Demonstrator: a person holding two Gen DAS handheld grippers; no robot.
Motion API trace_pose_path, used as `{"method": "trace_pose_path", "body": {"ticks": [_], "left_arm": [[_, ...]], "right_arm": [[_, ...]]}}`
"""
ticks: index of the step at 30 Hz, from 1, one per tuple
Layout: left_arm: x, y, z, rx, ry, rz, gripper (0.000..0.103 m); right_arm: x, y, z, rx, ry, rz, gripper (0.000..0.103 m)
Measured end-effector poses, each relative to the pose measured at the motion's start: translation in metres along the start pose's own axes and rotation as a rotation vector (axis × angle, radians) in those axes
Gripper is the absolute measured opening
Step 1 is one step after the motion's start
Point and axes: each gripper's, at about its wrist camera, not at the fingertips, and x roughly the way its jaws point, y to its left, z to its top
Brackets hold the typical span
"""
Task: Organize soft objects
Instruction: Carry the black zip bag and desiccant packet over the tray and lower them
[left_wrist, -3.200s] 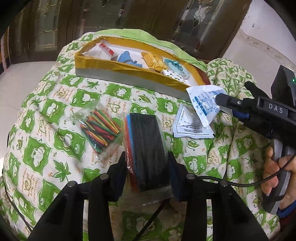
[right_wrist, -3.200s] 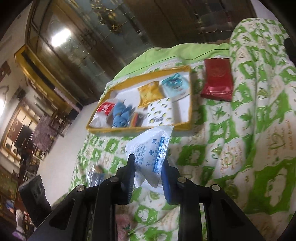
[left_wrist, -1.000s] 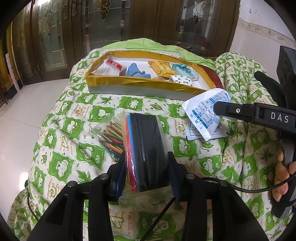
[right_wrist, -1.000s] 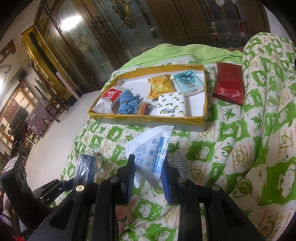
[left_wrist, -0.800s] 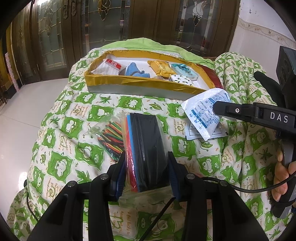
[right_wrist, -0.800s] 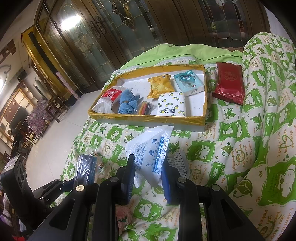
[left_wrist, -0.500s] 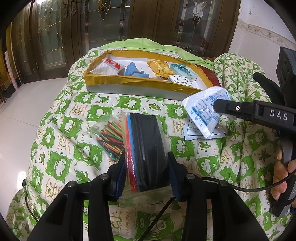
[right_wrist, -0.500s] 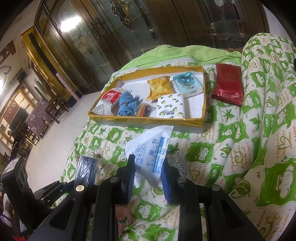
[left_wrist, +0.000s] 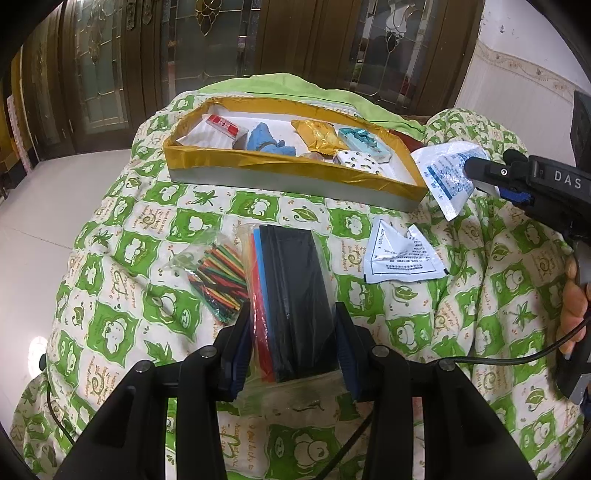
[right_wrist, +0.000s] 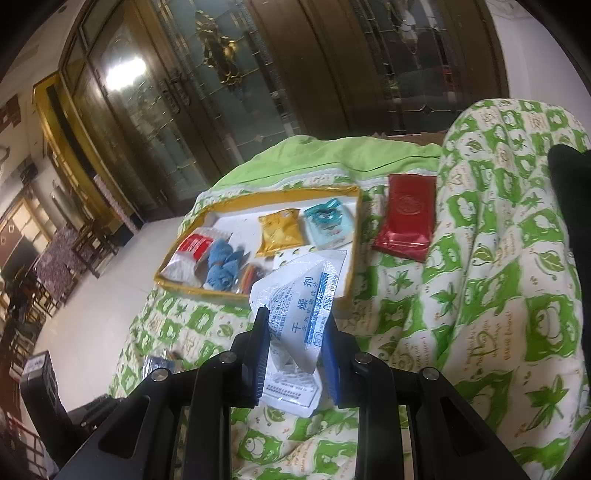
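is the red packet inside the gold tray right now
No, the red packet lies on the green-and-white blanket just outside the gold tray, beside its right wall.

"DAS" stands in white letters on the right tool (left_wrist: 466, 167); its white desiccant packet (right_wrist: 301, 308) reads "干燥剂" in blue.

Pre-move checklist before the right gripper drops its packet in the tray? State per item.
1. Right gripper shut on white desiccant packet: ok.
2. Left gripper shut on bagged foam sheets: ok.
3. Packet over gold-rimmed tray: not ok; in the left wrist view it hangs just outside the tray's right end.
4. Free floor in tray: ok, a bare white patch shows at the right end.
5. Grippers apart from each other: ok.
6. Loose items left on quilt: not ok; stick bag, second white packet, red pouch.
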Motion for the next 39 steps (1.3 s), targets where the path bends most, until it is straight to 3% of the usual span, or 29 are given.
{"method": "trace_pose_path", "body": {"ticks": [10,20,30,39], "left_arm": [[-0.008,0.001,0.027,0.020,0.002,-0.008,0.040],[-0.002,0.017,0.086,0.021,0.014,-0.009,0.040],[0.023,0.030,0.141,0.054,0.002,0.042,0.040],[0.048,0.043,0.171,0.055,0.001,0.058,0.040]], "right_arm": [[0.001,-0.002,0.017,0.031,0.019,0.032,0.028],[0.037,0.018,0.052,0.040,0.117,0.107,0.028],[0.083,0.046,0.083,-0.005,0.111,0.085,0.028],[0.116,0.055,0.100,-0.027,0.106,0.061,0.028]]}}
